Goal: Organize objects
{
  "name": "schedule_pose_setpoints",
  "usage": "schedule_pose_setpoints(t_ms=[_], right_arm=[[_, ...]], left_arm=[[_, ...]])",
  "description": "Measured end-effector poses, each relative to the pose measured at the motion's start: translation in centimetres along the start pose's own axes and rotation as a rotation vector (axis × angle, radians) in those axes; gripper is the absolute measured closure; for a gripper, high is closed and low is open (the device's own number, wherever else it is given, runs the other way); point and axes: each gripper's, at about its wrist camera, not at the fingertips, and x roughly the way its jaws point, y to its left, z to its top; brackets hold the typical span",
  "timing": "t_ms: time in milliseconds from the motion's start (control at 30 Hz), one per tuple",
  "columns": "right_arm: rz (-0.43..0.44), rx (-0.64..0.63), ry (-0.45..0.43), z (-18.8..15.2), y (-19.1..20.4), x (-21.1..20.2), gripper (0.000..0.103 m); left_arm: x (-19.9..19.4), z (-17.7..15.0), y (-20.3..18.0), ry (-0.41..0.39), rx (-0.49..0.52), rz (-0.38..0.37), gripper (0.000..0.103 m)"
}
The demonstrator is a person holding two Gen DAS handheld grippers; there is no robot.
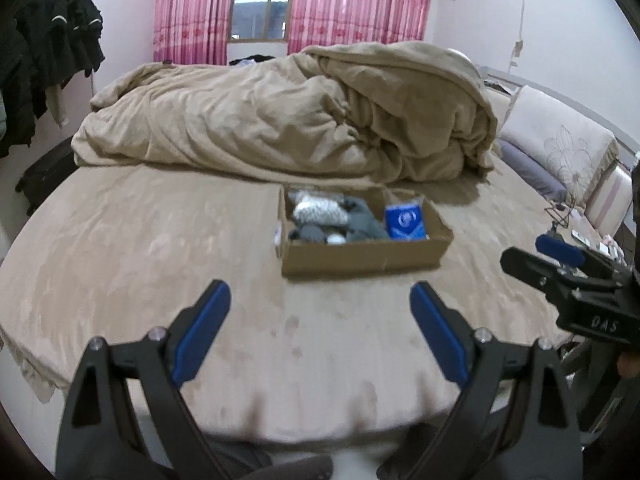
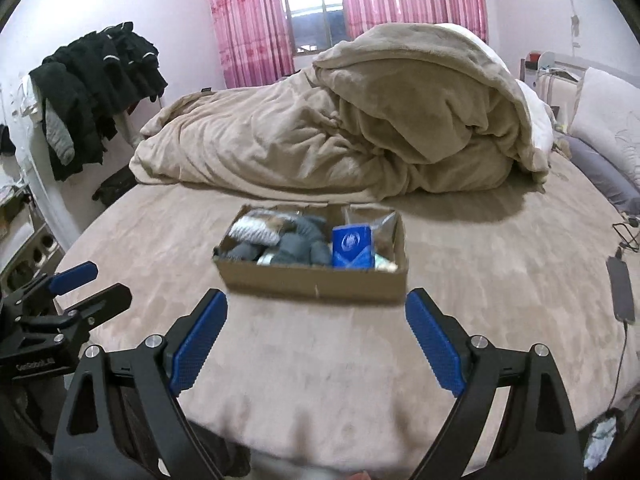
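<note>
The cardboard box (image 1: 362, 262) sits mid-bed on the tan sheet (image 1: 160, 260), packed with soft grey knitwear (image 1: 360, 222) and an upright blue packet (image 1: 405, 222); the load looks light, the walls thin and flexible, so the near long wall or a firm corner seems the best hold. The left tool (image 1: 320, 336) and right tool (image 2: 316, 338) hover short of the box, both spread and empty.

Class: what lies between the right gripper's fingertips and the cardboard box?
Only bare tan bedsheet separates the right gripper from the cardboard box, per the right wrist view.
</note>
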Motion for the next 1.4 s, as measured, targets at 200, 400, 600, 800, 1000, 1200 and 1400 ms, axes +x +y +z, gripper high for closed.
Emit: schedule_pose_setpoints(t_ms=[200, 400, 600, 800, 1000, 1200, 1400], right_arm=[[-0.001, -0.027, 0.001, -1.8, 1.4, -1.1, 0.01], [0.006, -0.009, 0.01, -2.6, 1.5, -1.2, 0.01], [0.0, -0.01, 0.005, -2.9, 1.6, -1.4, 0.01], [-0.008, -0.013, 0.005, -2.9, 1.6, -1.3, 0.01], [-0.017, -0.005, 0.001, -2.7, 1.4, -1.1, 0.01], [-0.019, -0.007, 0.001, -2.6, 1.4, -1.1, 0.01], [-0.026, -0.005, 0.0, -2.5, 1.4, -1.1, 0.01]], left_arm=[[-1.3, -2.3, -0.9, -0.006, 0.012, 0.012, 0.011], [-1.1, -2.9, -1.3, 0.001, 0.016, 0.011, 0.011], [-1.0, -2.9, -1.5, 0.0, 0.025, 0.011, 0.011], [-0.9, -2.7, -1.4, -0.004, 0.02, 0.022, 0.011], [-0.8, -2.4, -1.2, -0.008, 0.013, 0.022, 0.011], [-0.7, -2.2, -0.8, -0.006, 0.0, 0.03, 0.011], [-0.7, -2.1, -0.5, -0.007, -0.003, 0.021, 0.011]])
